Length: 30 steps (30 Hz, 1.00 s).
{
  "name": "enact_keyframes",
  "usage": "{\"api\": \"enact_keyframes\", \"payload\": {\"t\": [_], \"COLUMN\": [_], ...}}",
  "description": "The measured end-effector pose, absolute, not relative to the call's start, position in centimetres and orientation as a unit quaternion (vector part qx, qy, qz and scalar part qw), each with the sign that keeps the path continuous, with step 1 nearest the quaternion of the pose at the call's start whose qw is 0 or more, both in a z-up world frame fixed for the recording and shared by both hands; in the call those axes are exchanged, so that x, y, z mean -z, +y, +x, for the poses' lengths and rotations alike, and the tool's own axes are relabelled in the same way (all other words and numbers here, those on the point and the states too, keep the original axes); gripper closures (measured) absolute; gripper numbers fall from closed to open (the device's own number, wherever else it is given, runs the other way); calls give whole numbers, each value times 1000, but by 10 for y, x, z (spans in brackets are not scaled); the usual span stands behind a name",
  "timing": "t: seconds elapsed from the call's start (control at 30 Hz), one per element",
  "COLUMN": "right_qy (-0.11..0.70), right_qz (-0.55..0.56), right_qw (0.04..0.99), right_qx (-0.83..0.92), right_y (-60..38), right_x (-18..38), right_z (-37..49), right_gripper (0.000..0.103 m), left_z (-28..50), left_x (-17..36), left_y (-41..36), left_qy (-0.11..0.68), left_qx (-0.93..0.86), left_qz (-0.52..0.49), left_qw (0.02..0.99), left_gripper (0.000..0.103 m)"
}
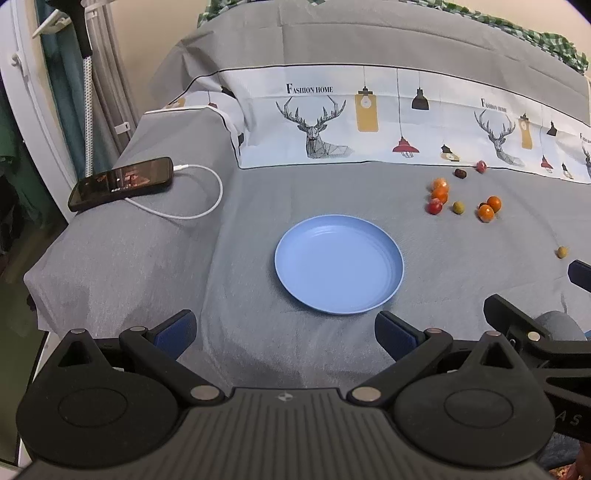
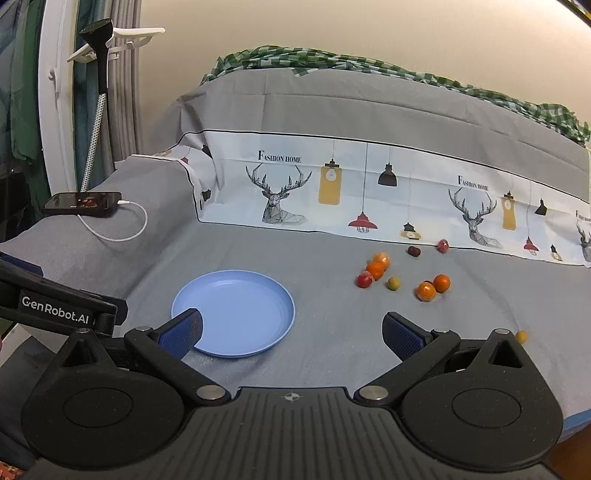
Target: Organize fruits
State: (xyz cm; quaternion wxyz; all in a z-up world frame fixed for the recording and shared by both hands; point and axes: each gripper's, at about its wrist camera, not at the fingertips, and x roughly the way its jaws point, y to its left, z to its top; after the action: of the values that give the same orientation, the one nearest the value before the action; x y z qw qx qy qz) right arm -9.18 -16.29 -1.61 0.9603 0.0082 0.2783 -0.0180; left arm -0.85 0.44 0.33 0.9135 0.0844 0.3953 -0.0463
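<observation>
Grey-sheeted bed against a cream wall, white door frame leftward.

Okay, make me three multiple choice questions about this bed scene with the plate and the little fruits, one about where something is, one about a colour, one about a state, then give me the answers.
1. Where does the phone lie?
A. On the grey cover left of the plate
B. In the plate
C. Among the fruits

2. What colour is the plate?
A. Red
B. Light blue
C. Green

3. How do the left tool and right tool stand?
A. Both shut on fruit
B. One open, one shut
C. Both open and holding nothing

Answers:
1. A: the phone rests on the grey bedspread, plugged into a white cable, far left of the plate.
2. B: the plate is light blue in both views.
3. C: each tool's fingers are spread wide with nothing between them.
</observation>
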Motion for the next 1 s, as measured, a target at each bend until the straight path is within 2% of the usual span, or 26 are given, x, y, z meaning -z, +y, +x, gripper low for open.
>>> {"api": "enact_keyframes", "payload": {"t": [1.0], "right_qy": [265], "right_qz": [3], "right_qw": [964], "right_qx": [20], "right_y": [-160], "right_x": [8], "right_z": [-102], "right_gripper": [0], "left_z": [-16], "left_x": [-12], "left_y": [3], "left_qy": [392], "left_qx": [40], "left_qz": [90], "left_qw": [915], "left_gripper": [0]}}
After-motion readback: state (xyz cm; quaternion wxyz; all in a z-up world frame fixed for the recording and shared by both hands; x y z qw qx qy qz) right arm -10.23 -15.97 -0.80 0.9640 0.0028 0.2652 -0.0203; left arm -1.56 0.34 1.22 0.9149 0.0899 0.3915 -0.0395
